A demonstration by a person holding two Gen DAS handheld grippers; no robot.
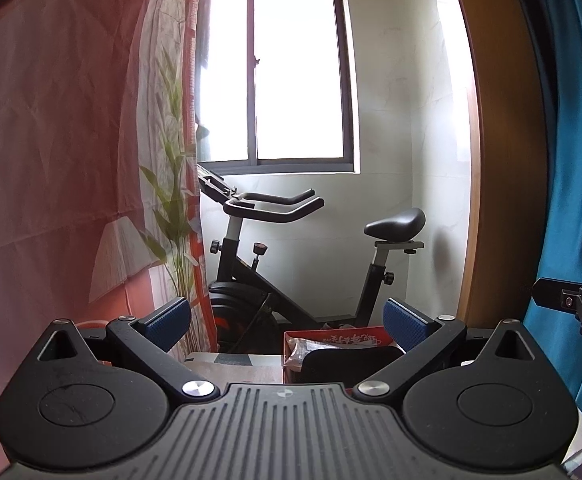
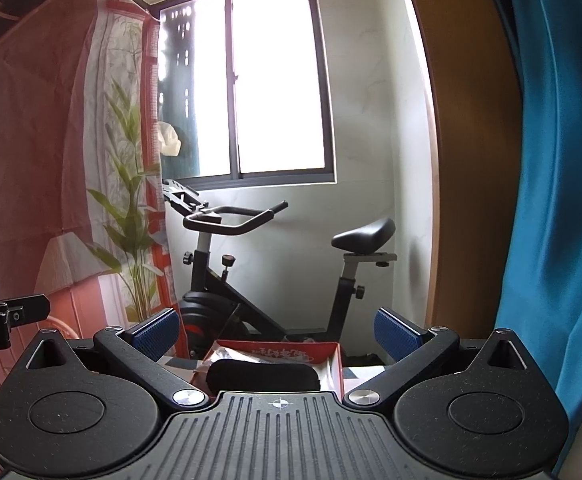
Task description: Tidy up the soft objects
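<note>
A red cardboard box [image 2: 333,354] sits low ahead with a black soft roll [image 2: 263,376] lying in it beside crinkled plastic packaging [image 2: 227,354]. The same box [image 1: 291,338] and the black soft object [image 1: 351,364] show in the left wrist view, partly hidden behind the gripper body. My left gripper [image 1: 287,326] is open and empty, held level above the box. My right gripper [image 2: 277,336] is open and empty, also above the box. Each gripper's side shows at the edge of the other view.
A black exercise bike [image 2: 271,280] stands under the window [image 2: 251,80]. A printed pink curtain with a plant [image 2: 131,200] hangs on the left. A blue curtain [image 2: 551,200] and a wooden door frame [image 2: 471,160] are on the right.
</note>
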